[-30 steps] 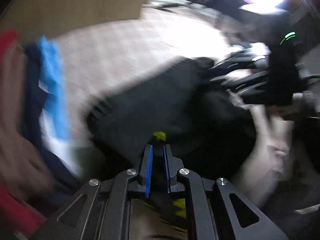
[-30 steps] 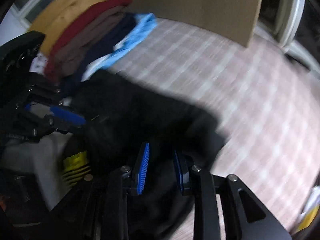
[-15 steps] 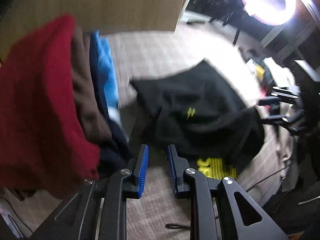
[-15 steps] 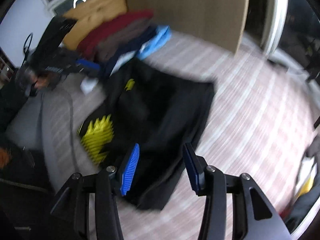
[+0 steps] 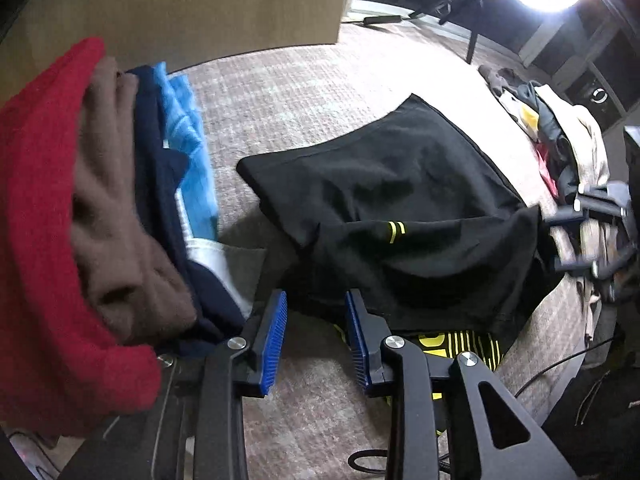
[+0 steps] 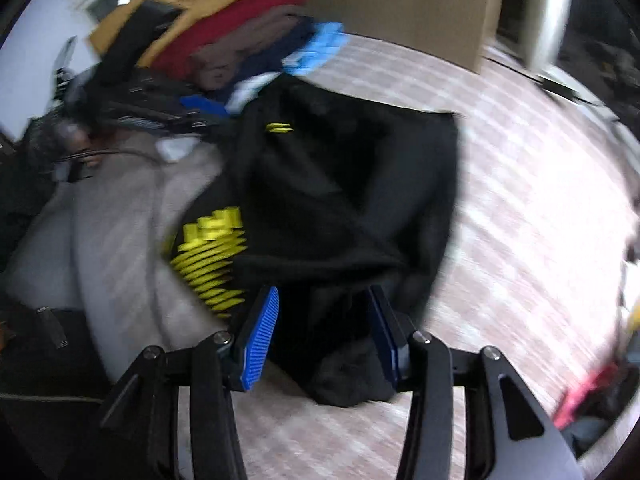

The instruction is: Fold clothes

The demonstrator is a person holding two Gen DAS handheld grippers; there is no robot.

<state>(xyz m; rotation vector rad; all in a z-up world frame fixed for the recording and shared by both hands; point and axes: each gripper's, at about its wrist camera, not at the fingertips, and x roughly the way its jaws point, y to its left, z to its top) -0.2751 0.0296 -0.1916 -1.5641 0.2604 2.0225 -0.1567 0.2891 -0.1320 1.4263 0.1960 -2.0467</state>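
Note:
A black shirt with yellow print [image 5: 400,216] lies partly folded on the checked bedspread [image 5: 300,92]; it also shows in the right wrist view [image 6: 340,200]. My left gripper [image 5: 316,312] is open and empty, just in front of the shirt's near edge, beside a stack of folded clothes [image 5: 100,200]. My right gripper [image 6: 324,312] is open and empty, its jaws either side of the shirt's near edge. The right gripper also shows in the left wrist view [image 5: 588,232], and the left gripper in the right wrist view [image 6: 192,116], blurred.
The folded stack holds red, brown, navy and light-blue pieces; it also shows in the right wrist view [image 6: 256,40]. A wooden headboard [image 5: 180,4] stands behind it. A heap of unfolded clothes [image 5: 560,136] lies at the bed's far right. A grey garment [image 6: 120,220] lies left of the shirt.
Both grippers have let go of the black shirt and opened. They pulled back, and the shirt now lies flat on the bedspread.

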